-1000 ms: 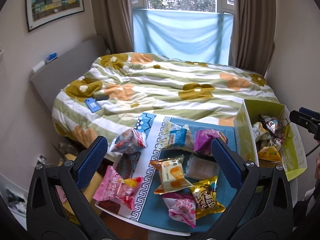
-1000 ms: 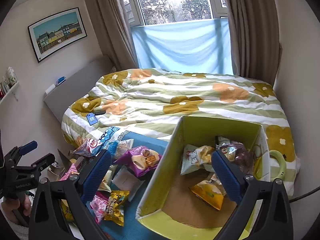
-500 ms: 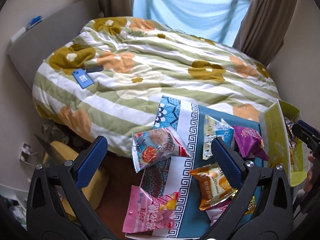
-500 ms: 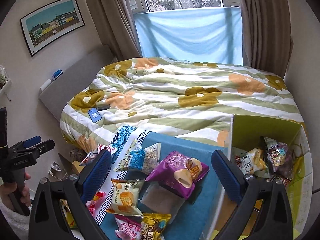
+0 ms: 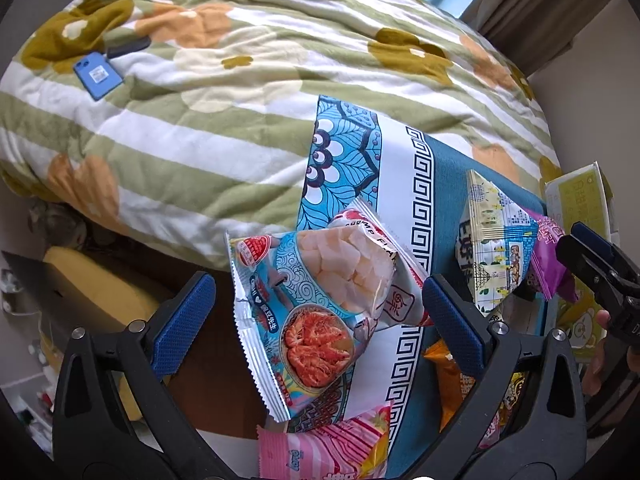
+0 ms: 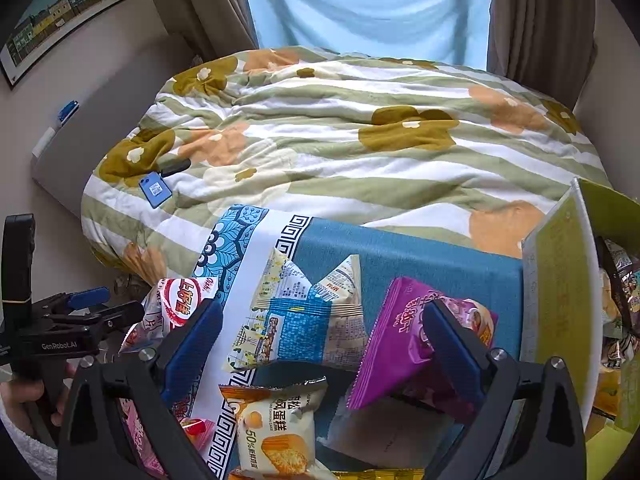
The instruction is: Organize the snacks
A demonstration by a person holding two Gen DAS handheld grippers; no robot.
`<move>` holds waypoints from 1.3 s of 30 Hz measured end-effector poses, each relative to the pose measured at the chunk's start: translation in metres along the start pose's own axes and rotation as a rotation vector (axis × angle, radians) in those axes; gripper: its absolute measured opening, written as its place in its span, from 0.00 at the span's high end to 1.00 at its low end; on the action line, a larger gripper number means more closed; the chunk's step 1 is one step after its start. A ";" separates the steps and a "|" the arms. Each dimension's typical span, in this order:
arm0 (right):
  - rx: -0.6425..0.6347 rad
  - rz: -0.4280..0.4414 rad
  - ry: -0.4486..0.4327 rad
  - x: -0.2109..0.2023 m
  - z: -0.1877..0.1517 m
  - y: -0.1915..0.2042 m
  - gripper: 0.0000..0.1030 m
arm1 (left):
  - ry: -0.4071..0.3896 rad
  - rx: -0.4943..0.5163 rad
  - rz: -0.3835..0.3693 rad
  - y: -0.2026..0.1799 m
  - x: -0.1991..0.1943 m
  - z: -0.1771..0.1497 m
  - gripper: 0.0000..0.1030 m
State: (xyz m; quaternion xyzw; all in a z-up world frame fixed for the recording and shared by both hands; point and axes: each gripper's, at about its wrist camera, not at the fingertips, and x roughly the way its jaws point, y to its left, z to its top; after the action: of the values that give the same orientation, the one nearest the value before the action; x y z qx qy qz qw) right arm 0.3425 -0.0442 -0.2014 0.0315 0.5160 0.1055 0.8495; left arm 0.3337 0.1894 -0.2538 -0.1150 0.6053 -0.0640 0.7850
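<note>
My left gripper (image 5: 316, 312) is open, its jaws on either side of a shrimp-chip bag (image 5: 320, 304) at the left edge of the patterned table (image 5: 404, 184). The bag also shows in the right wrist view (image 6: 176, 304). My right gripper (image 6: 320, 344) is open above a blue and cream snack bag (image 6: 304, 320), with a purple bag (image 6: 416, 344) by its right finger and an orange cake packet (image 6: 276, 432) below. A yellow-green box (image 6: 560, 304) holding several snacks stands at the table's right.
A bed with a striped flower quilt (image 6: 340, 140) lies behind the table, a blue phone (image 6: 155, 190) on it. A pink snack bag (image 5: 324, 448) lies at the table's near edge. A yellow object (image 5: 100, 292) sits on the floor to the left.
Both grippers have dropped closer to the table. The left has closed in over the shrimp-chip bag; the right has shifted left from the box to the blue and purple bags.
</note>
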 end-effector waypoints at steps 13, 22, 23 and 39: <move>-0.019 -0.030 0.121 0.065 0.005 0.009 0.03 | -0.016 0.042 -0.086 -0.013 0.022 0.015 0.01; -0.008 -0.009 0.174 0.085 0.001 0.007 0.03 | -0.025 0.035 -0.176 -0.015 0.024 0.019 0.37; -0.013 -0.009 0.178 0.087 0.002 0.008 0.03 | -0.026 0.050 -0.170 -0.018 0.024 0.020 0.39; -0.059 0.047 0.221 0.094 -0.004 0.015 0.29 | -0.045 0.071 -0.184 -0.023 0.010 0.019 0.61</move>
State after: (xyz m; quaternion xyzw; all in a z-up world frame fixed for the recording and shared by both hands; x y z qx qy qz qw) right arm 0.3785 -0.0099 -0.2829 0.0067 0.6024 0.1432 0.7852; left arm 0.3551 0.1663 -0.2529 -0.1434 0.5719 -0.1546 0.7928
